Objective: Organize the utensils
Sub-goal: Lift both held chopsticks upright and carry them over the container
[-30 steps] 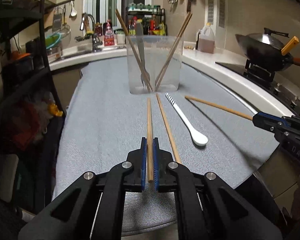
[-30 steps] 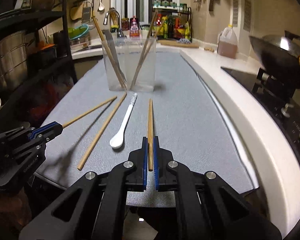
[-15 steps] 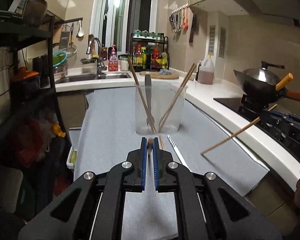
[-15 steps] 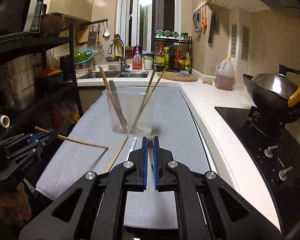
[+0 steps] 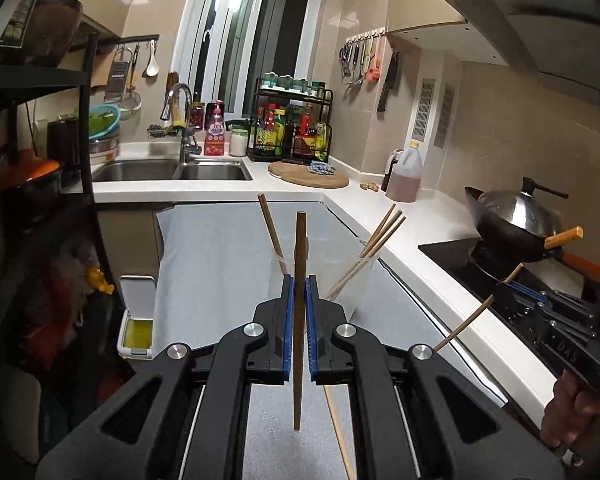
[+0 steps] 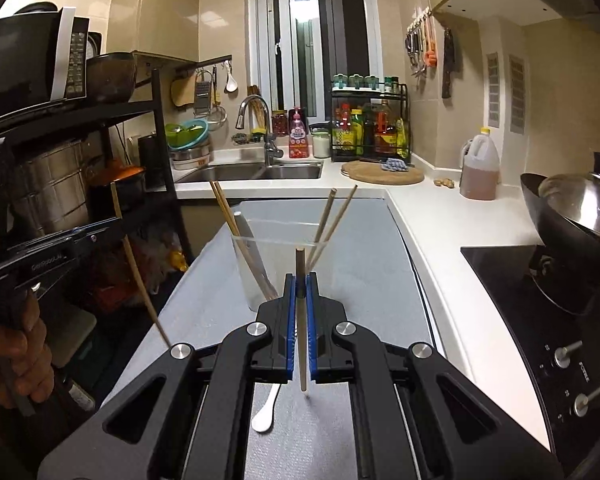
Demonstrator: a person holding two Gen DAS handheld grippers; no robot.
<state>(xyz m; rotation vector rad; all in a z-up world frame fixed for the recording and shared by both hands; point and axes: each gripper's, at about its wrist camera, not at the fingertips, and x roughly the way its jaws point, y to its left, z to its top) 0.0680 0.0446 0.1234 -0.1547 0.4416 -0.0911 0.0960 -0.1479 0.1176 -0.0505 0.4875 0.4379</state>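
Left wrist view: both grippers [image 5: 299,294] [image 6: 300,294], each clamping a chopstick [image 5: 299,320] [image 6: 301,320], have lifted toward the cup [image 6: 256,272] ahead.

Beige-tiled kitchen — dark window [image 6: 320,40] above steel sink [image 5: 172,170], white counter [image 6: 440,216].

"DAS" on right gripper [image 5: 556,320], "GenRobot.AI" on left gripper [image 6: 52,256]

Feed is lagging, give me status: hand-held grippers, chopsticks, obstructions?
Left hand-held gripper shut on chopstick. Right hand-held gripper shut on chopstick. Clear holder ahead, unobstructed. White spoon on mat.
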